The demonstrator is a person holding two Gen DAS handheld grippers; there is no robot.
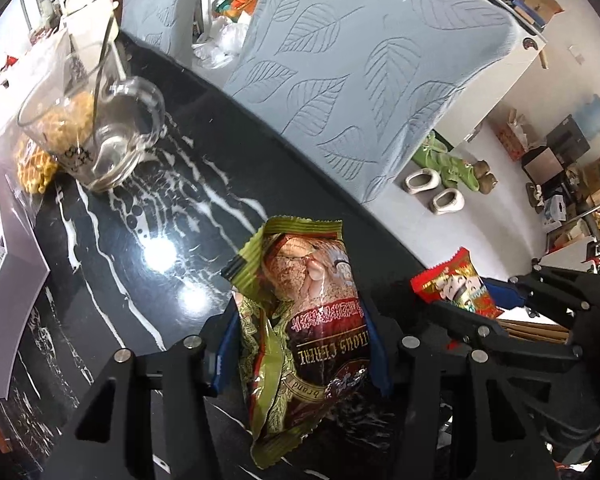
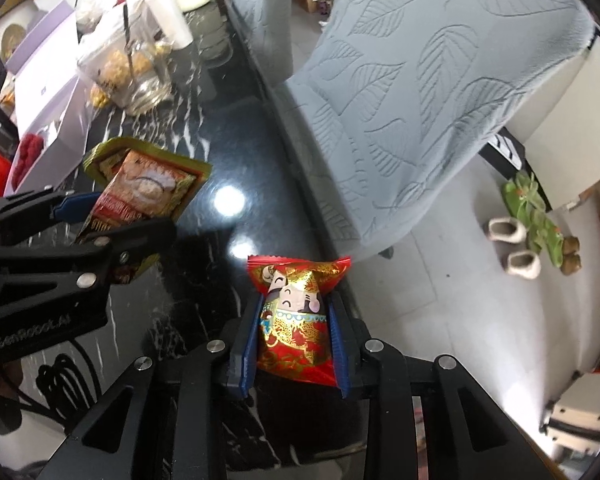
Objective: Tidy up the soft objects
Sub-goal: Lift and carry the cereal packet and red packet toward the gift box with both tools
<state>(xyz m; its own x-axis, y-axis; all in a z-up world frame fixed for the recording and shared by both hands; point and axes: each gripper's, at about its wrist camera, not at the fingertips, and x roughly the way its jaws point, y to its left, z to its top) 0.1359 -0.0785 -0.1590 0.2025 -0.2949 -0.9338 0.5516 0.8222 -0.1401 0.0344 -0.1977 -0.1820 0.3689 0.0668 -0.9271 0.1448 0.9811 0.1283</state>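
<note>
My left gripper (image 1: pixel 300 344) is shut on a green and brown cereal snack packet (image 1: pixel 304 320), held above the black marble table (image 1: pixel 148 272). The same packet (image 2: pixel 140 188) and left gripper (image 2: pixel 112 216) show at the left of the right wrist view. My right gripper (image 2: pixel 294 320) is shut on a small red and gold snack packet with a cartoon face (image 2: pixel 296 312), near the table's right edge. That red packet (image 1: pixel 456 284) and the right gripper (image 1: pixel 496 304) also show at the right of the left wrist view.
A glass jar with yellow snacks (image 1: pixel 84 128) lies on the table at the back left, beside a white box (image 2: pixel 48 92). A grey leaf-patterned chair (image 1: pixel 372 64) stands against the table's right edge. Slippers (image 2: pixel 516 248) lie on the floor.
</note>
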